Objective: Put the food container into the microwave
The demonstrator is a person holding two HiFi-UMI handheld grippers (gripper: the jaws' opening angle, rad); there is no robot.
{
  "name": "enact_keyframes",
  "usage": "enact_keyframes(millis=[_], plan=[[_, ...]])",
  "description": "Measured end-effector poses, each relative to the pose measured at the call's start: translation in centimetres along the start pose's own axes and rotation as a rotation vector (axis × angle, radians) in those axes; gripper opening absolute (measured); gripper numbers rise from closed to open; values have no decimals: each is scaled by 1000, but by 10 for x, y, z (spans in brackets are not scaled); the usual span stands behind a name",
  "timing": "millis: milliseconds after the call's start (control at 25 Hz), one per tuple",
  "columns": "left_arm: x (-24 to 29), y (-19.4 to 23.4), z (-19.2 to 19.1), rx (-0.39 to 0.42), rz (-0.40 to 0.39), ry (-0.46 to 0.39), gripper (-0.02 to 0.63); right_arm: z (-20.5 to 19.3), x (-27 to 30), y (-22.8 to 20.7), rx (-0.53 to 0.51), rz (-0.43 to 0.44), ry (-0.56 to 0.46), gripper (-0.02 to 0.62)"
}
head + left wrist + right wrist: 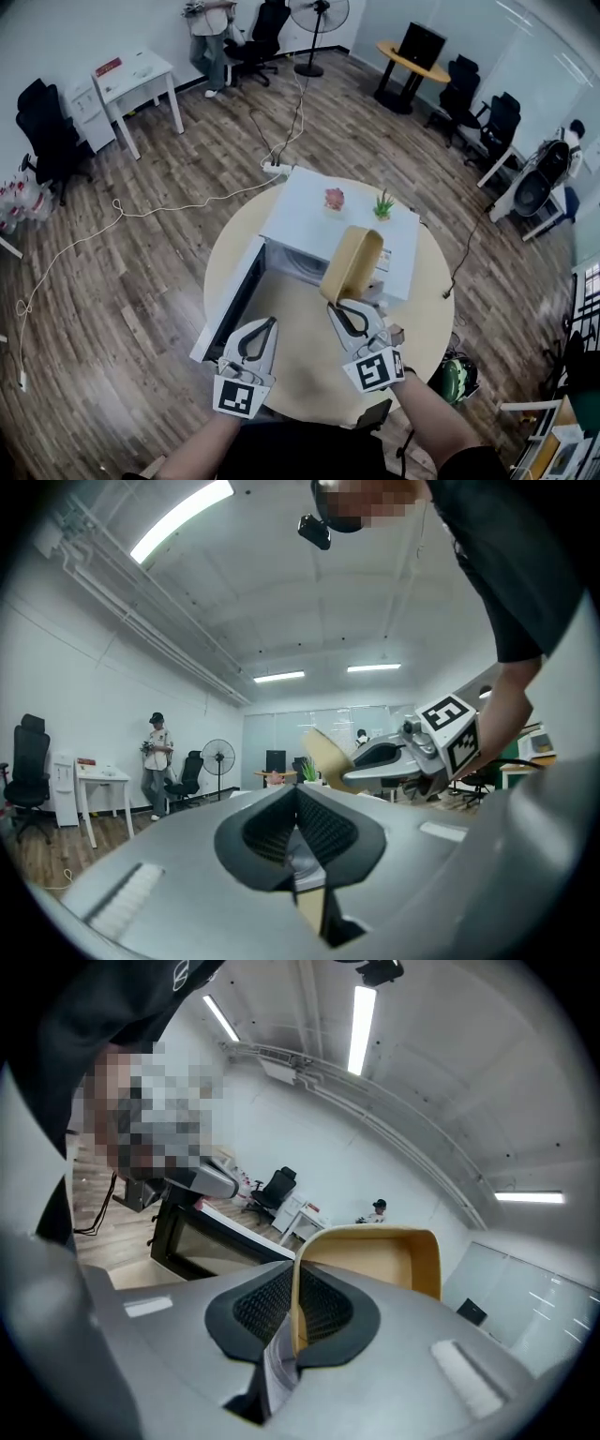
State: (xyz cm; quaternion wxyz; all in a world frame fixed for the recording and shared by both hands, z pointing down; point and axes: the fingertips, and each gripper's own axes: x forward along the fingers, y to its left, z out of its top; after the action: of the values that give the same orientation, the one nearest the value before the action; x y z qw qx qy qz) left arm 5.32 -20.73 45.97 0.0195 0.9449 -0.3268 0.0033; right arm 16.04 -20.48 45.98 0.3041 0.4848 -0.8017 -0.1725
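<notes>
A tan food container (354,264) hangs tilted on edge before the open cavity of the white microwave (309,220) on the round table (427,319). My right gripper (339,307) is shut on the container's lower rim. In the right gripper view the rim runs between the closed jaws of my right gripper (295,1274) and the container (375,1260) rises beyond them. The microwave door (230,300) swings out to the left. My left gripper (270,323) hovers beside that door, shut and empty. The left gripper view shows my left gripper (298,791) closed on nothing, with the container (326,752) at its right.
A pink flower (335,198) and a small green plant (382,206) stand on the microwave's top. A dark phone (373,412) lies at the table's near edge. A power strip (274,169) and cables lie on the floor behind. A person (208,37) stands far back near a white desk (131,80).
</notes>
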Motion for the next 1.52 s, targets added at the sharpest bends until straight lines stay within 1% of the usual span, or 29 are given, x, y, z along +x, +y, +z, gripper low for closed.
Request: enact_keyframes(millis=[240,400,560,680,800,880,920,1000,1080,1320,1440,1520], plan=[[-7,8,-26,-61,27,29,0,-16,40,50,-90,189,25,20],[-10,11,-42,-87,32,45,0,-32,60,84,-141,313,46,20],[-13,10,-56,-120,36,60,0,-50,74,111,-169,417,71,20],[-14,10,-66,-136,42,79,0,-64,84,126,-201,471,86,20],[-14,11,-71,-129,37,82,0,-80,91,139,-240,518,107,20],[-12,12,-67,-86,27,52,0,-90,95,147,-254,547,127,20],[-12,12,-67,-75,25,42,0,-96,98,150,-258,558,138,20],[-14,13,-77,-132,39,77,0,-109,104,153,-266,572,167,20],[-14,14,-84,-161,48,96,0,-123,113,152,-280,577,204,20],[-15,14,-95,-174,53,108,0,-161,141,133,-285,556,316,20],[-14,14,-91,-128,46,70,0,-179,151,121,-278,526,379,20],[-16,16,-96,-160,58,85,0,-191,159,110,-264,492,433,20]])
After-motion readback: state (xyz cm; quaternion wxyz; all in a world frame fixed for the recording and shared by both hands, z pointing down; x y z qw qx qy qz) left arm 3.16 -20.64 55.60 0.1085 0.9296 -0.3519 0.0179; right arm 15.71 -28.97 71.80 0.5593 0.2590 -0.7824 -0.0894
